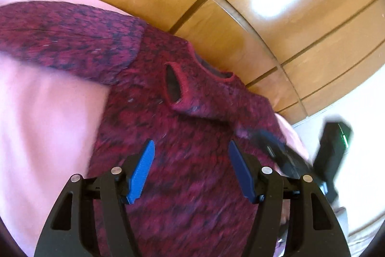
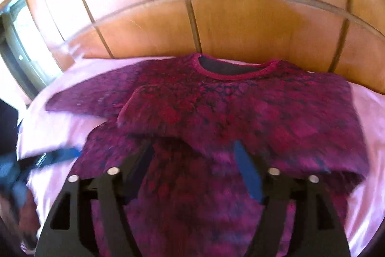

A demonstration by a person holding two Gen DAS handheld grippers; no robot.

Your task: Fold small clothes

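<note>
A small dark red and purple knitted sweater (image 1: 192,136) lies flat on a pink sheet (image 1: 48,124). Its right sleeve is folded across the chest, cuff (image 1: 174,84) open near the neckline (image 1: 216,71). The other sleeve (image 1: 60,35) stretches out to the left. My left gripper (image 1: 191,148) is open and empty, hovering over the sweater's body. In the right wrist view the sweater (image 2: 228,112) shows with its neckline (image 2: 238,69) far and the folded sleeve (image 2: 156,110) across it. My right gripper (image 2: 193,153) is open and empty over the lower body.
A glossy wooden headboard (image 1: 240,4) stands behind the sheet, also in the right wrist view (image 2: 228,23). The right gripper's black body (image 1: 332,148) shows at the left view's right edge. The left gripper (image 2: 57,155) blurs at the right view's left edge. A window (image 2: 19,40) is far left.
</note>
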